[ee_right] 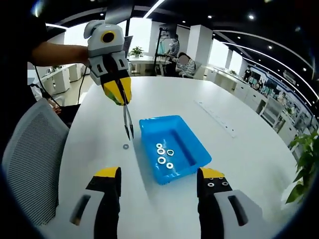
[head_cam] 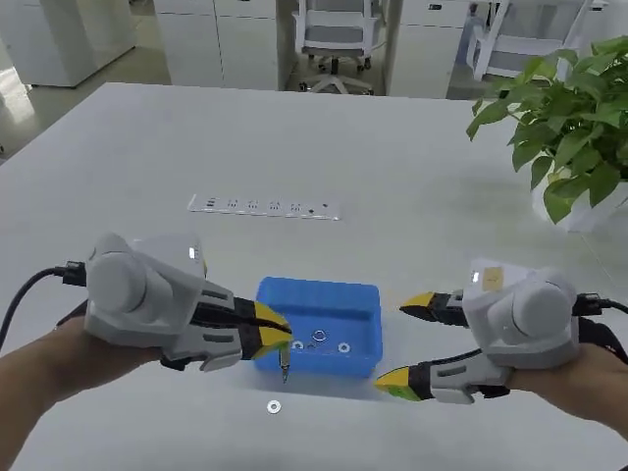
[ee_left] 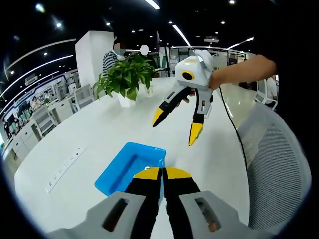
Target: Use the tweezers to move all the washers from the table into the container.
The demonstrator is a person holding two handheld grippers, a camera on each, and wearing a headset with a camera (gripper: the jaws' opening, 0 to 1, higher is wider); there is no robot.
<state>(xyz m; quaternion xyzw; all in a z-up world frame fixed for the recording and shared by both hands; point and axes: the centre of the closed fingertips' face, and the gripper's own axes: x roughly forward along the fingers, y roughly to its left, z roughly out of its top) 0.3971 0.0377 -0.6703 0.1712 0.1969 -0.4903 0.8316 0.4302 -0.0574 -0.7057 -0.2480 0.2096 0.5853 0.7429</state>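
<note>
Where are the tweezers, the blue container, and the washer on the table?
tweezers [ee_right: 128, 122]: right gripper view, middle of the blades.
container [head_cam: 324, 306]: head view, bare floor inside.
washer [head_cam: 274, 405]: head view, the ring lying on the table.

We see a white table [head_cam: 442, 186] carrying a blue container [head_cam: 324, 361] on our near side, with one loose washer [head_cam: 274, 405] lying on the bare top just in front of it. Farther back lies a white power strip [head_cam: 265, 207], and a potted plant [head_cam: 574, 128] stands at the right.
</note>
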